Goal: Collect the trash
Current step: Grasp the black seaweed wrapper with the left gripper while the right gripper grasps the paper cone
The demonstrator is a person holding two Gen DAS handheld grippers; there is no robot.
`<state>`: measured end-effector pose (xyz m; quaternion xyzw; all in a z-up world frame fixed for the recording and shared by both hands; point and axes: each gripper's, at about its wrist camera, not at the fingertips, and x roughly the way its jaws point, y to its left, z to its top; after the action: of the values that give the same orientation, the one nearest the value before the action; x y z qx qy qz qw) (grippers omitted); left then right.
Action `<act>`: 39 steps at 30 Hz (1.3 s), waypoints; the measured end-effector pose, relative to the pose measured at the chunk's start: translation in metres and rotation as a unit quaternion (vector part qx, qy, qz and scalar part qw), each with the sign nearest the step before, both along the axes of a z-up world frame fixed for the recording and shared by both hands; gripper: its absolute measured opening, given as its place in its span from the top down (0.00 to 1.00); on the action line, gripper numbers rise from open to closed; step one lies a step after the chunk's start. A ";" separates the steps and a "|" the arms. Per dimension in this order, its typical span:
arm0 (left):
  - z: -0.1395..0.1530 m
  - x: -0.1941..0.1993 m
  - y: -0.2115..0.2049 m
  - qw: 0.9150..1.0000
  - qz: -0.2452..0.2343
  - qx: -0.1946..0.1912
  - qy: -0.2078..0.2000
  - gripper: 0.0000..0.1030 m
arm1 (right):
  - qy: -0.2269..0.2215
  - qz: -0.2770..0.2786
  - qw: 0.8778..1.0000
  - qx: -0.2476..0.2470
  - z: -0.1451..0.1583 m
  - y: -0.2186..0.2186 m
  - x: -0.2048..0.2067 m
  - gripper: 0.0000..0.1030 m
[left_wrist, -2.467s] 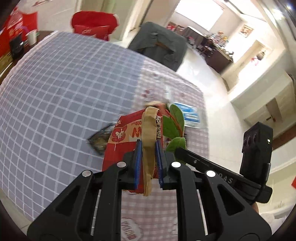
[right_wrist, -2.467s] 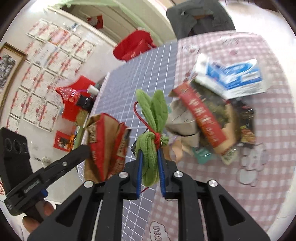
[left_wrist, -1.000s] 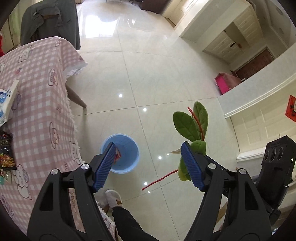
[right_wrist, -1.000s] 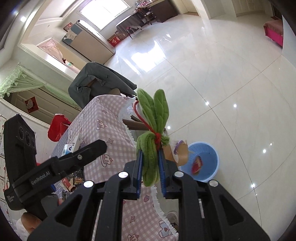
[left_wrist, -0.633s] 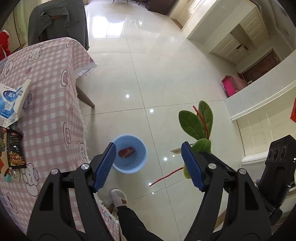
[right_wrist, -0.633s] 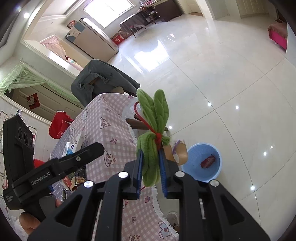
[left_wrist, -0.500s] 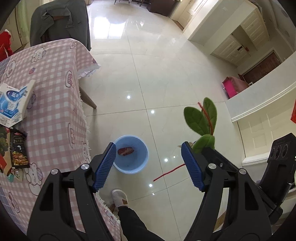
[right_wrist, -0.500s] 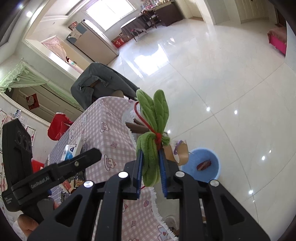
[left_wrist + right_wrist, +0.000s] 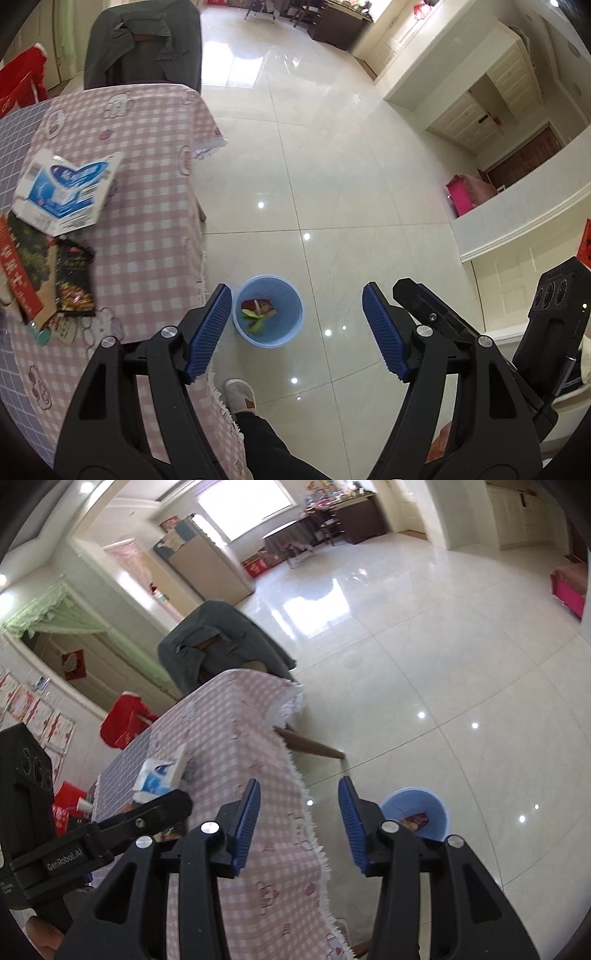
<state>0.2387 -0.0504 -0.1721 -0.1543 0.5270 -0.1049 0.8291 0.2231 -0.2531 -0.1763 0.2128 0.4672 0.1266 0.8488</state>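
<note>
Bench (image 9: 147, 206): I see it at 9 o'clock in the left wrist view, under a pink checked cloth with a grey-blue checked cloth past its far-left edge.
Trash on bench: a blue and white carton (image 9: 66, 192) lies at 10 o'clock; just below it, at 9 o'clock, lie a dark snack wrapper (image 9: 75, 280) and a red and green packet (image 9: 22, 266), the two overlapping at the bench's left side.
Chair (image 9: 144, 44): at 11 o'clock, behind the bench's far end, with a grey garment draped over it.
Left gripper (image 9: 297, 332): I have its jaws spread wide and released, with nothing between the blue pads; it points down at the floor.
Bin (image 9: 291, 321): a light blue round bin stands on the tiled floor just beside the bench's hanging fringe, near the centre of the left wrist view, framed between my left jaws.
Trash in bin: a red wrapper (image 9: 258, 305) and a green leafy piece (image 9: 255, 320) lie at the bottom, touching each other.
Person: a slippered foot (image 9: 240, 397) and a dark trouser leg sit at 6 o'clock, near the bin.
Right gripper (image 9: 299, 823): its jaws are opening, with nothing between the pads; it hangs over the bench's fringe edge, and the bin sits at 4 o'clock, partly hidden behind its right finger.
Floor (image 9: 332, 166): glossy pale tiles.
</note>
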 end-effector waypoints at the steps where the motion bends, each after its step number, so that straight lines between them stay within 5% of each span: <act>1: 0.002 -0.004 0.008 1.000 0.007 -0.003 0.000 0.29 | -0.001 0.010 1.000 0.001 0.002 0.009 -0.002 0.57; 11: 0.010 -0.061 0.108 0.996 0.094 -0.001 -0.005 0.28 | -0.010 0.123 0.992 0.014 0.023 0.119 -0.019 0.55; 20: -0.005 -0.114 0.225 0.980 0.198 0.003 0.011 0.28 | 0.004 0.215 0.977 -0.001 0.017 0.230 -0.036 0.54; 31: -0.060 -0.154 0.353 0.956 0.283 0.048 0.057 0.28 | 0.032 0.272 0.961 -0.040 -0.024 0.333 -0.054 0.53; 39: -0.105 -0.146 0.403 0.954 0.281 0.068 0.083 0.28 | 0.026 0.308 0.946 -0.096 -0.050 0.381 -0.060 0.53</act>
<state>0.0930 0.3524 -0.2766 -0.2477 0.5347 0.1820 0.7872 0.1632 0.1283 -0.2263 -0.0205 0.5416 0.3310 0.7724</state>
